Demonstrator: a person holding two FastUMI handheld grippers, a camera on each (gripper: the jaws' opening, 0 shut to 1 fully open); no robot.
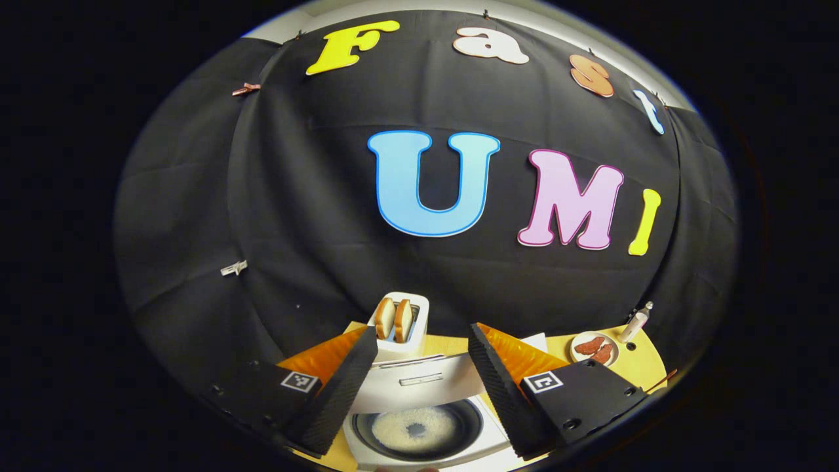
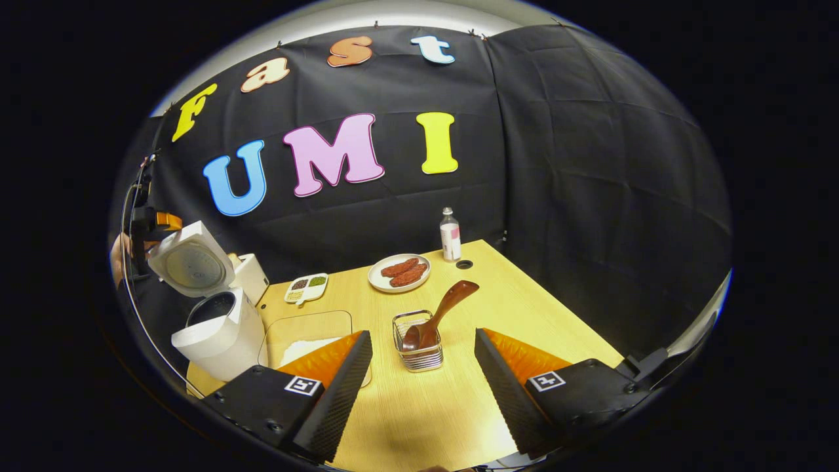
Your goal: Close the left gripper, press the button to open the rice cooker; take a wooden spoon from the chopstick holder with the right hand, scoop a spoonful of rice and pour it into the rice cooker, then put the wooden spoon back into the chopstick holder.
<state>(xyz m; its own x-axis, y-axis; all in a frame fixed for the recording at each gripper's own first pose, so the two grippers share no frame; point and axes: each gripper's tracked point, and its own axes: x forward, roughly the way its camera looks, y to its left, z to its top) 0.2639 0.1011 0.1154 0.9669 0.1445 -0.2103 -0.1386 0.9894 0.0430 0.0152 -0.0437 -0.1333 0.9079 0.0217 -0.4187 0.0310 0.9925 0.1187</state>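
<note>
Rice cooker (image 2: 216, 328) open with rice inside; wooden spoon (image 2: 439, 314) back in holder (image 2: 418, 351) ahead — both grippers' jaws spread, empty; task appears finished — only withdrawal remains.

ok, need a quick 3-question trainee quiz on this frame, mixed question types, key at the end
1. True or false: the rice cooker lid is open.
2. Where is the wooden spoon? A) in the right tool B) in the chopstick holder C) on the plate
3. What is visible in the cooker's inner pot in the left gripper view?

Key:
1. True.
2. B. It stands there bowl down, and both the right tool and the left tool are open and empty.
3. White rice, with a bare patch in the middle.
</note>
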